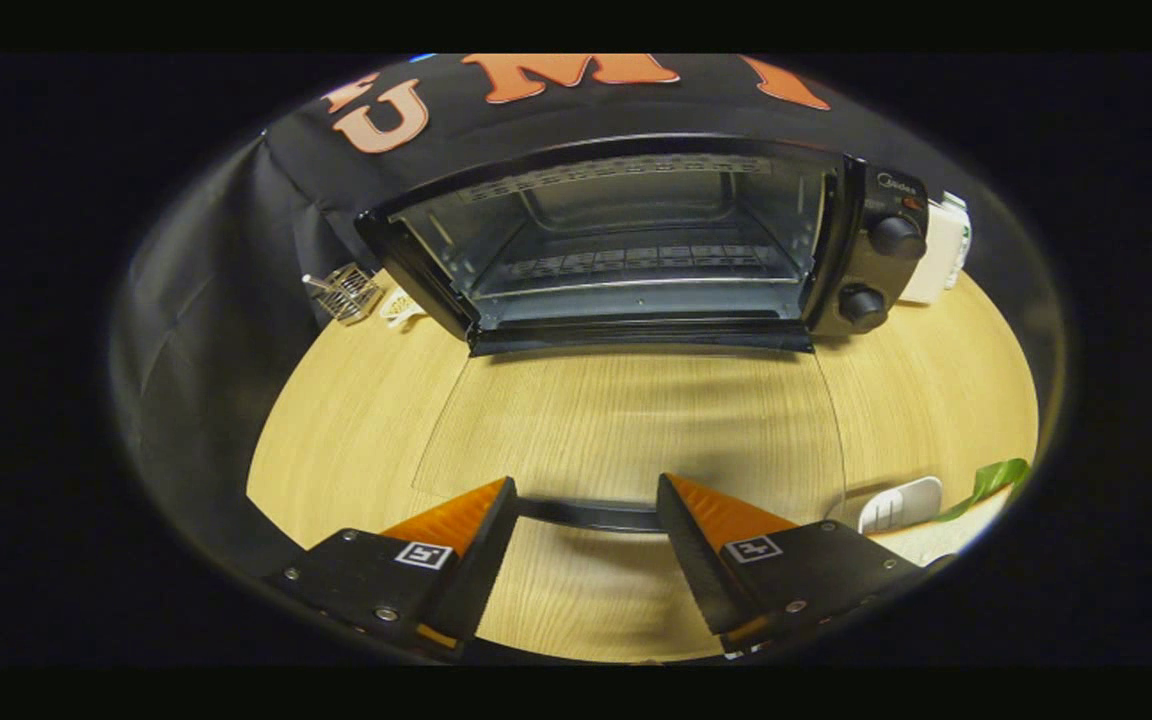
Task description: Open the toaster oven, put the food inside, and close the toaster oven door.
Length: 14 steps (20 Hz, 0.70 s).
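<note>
The black toaster oven [636, 240] stands at the back of the wooden table with its cavity exposed and a wire rack inside. Its glass door [636, 420] lies folded down flat toward me, and the table's wood grain shows through it. The door's black handle bar [586, 515] runs crosswise between my two fingers. My gripper [587, 480] is open, one finger on each side of the bar's middle, and neither finger presses on it. A small pale dish [401, 305], perhaps holding food, sits left of the oven; what is in it is too small to tell.
A small wire basket [346, 292] sits beside the dish at the oven's left. Two knobs [881, 270] are on the oven's right panel, with a white object [941, 250] behind it. A white flat item [901, 503] and a green leaf [986, 480] lie near my right finger.
</note>
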Each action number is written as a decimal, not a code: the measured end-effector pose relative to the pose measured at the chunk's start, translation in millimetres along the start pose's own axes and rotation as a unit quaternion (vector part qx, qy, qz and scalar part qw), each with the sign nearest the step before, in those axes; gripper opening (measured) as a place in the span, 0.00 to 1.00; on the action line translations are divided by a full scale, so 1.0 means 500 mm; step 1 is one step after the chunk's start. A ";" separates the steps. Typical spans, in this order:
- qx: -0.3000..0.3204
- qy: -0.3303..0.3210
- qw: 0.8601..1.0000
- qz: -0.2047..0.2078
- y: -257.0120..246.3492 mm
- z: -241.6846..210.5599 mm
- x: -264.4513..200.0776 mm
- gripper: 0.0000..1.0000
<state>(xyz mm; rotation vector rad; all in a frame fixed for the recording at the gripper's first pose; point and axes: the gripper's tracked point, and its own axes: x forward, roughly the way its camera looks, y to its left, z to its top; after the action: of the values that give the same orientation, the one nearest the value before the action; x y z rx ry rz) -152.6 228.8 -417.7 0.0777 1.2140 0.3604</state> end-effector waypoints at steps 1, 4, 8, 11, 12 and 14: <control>-0.009 0.000 1.000 -0.001 -0.001 0.000 0.000 0.83; -0.019 0.016 1.000 0.004 0.004 -0.007 -0.022 0.83; -0.008 0.005 1.000 0.025 -0.007 0.009 -0.095 0.83; -0.014 -0.034 0.999 0.019 -0.057 0.046 -0.161 0.84; -0.014 -0.044 0.999 0.012 -0.079 0.054 -0.183 0.84; -0.007 -0.061 0.998 -0.001 -0.132 0.071 -0.221 0.86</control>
<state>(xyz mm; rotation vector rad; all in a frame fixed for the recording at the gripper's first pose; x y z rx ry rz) -137.8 136.8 -321.8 0.0851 1.0907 0.3573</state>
